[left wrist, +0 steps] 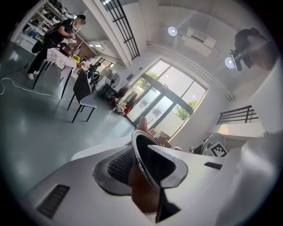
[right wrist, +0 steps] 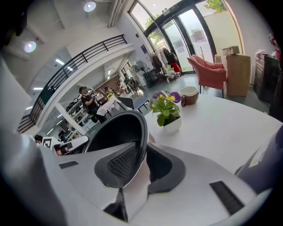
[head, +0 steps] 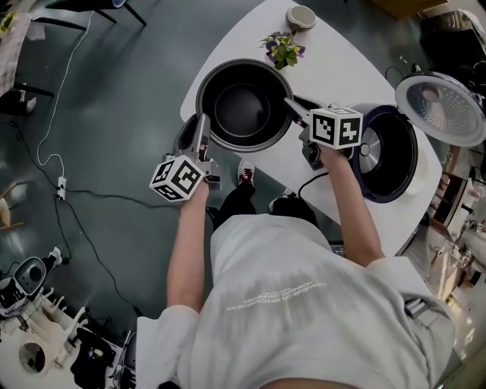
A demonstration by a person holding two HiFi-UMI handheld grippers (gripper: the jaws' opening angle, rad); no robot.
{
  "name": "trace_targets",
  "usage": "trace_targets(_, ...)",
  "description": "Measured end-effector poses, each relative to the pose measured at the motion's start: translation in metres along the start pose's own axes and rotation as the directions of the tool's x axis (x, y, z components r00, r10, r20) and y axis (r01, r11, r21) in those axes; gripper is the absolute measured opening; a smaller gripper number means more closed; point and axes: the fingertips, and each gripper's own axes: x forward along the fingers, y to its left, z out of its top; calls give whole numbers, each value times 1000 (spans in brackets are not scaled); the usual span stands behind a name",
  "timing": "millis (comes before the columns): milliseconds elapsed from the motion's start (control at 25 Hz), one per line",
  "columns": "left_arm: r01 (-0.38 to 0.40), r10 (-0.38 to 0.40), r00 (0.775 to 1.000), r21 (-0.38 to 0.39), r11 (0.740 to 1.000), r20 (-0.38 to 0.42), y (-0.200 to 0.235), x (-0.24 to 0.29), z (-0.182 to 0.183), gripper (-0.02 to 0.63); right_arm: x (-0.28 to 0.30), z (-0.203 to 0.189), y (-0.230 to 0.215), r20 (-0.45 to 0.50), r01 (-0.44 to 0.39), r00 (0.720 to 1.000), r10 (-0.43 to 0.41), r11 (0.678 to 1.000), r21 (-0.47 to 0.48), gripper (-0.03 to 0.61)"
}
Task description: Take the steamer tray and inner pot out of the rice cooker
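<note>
The dark inner pot (head: 243,102) rests on the white table (head: 342,68), left of the open rice cooker (head: 395,152). My left gripper (head: 201,121) is at the pot's left rim. In the left gripper view the rim (left wrist: 138,150) runs between the jaws of that gripper (left wrist: 143,163), and the pads look slightly off it, so it is open. My right gripper (head: 292,106) is shut on the pot's right rim. In the right gripper view the ribbed pad (right wrist: 124,161) presses against the pot's wall (right wrist: 119,130), inside the gripper (right wrist: 141,163).
The cooker's lid (head: 444,106) stands open at the far right. A small flower pot (head: 283,49) and a cup (head: 301,17) sit on the table behind the inner pot. The person's legs and shoes are at the table's near edge. Cables lie on the floor to the left.
</note>
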Motion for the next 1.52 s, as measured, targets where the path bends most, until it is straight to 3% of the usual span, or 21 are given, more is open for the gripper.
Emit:
trace_targets(80, -8, 9, 1000, 23, 1000, -19, 1, 8, 0, 120, 6, 8, 0, 9, 17, 1000, -17, 1000, -24, 98)
trace_targets(360, -36, 36, 999, 35, 999, -3, 5, 22, 3, 99, 22, 28, -8, 52, 22, 998, -19, 998, -53, 103)
trace_targets(600, -41, 41, 999, 43, 998, -16, 14, 26, 6, 101, 34, 33, -7, 36, 33, 999, -30, 995, -92, 110)
trace_targets(840, -83, 86, 995, 59, 995, -48, 18, 24, 12, 157, 11, 41, -14, 79, 117, 991, -108, 986, -117, 133)
trace_targets(1000, -135, 140, 990, 137, 981, -31, 19, 15, 29, 181, -26, 48, -13, 138, 133, 983, -118, 985, -108, 133)
trace_targets(1120, -171, 192, 980, 303, 938, -42, 10, 16, 41, 181, -65, 55, -14, 214, 158, 967, -137, 984, -83, 132)
trace_targets(1240, -138, 198, 978, 504, 852, -66, -23, 23, 47, 181, -109, 63, -18, 289, 187, 944, -160, 980, -65, 121)
trace_targets(1360, -7, 88, 991, 617, 787, -100, -81, 47, 50, 181, -163, 67, -35, 375, 271, 896, -240, 962, -31, 110)
trace_targets(1520, 152, -60, 986, 680, 717, -156, -155, 74, 41, 179, -235, 59, -63, 456, 397, 813, -361, 918, 19, 105)
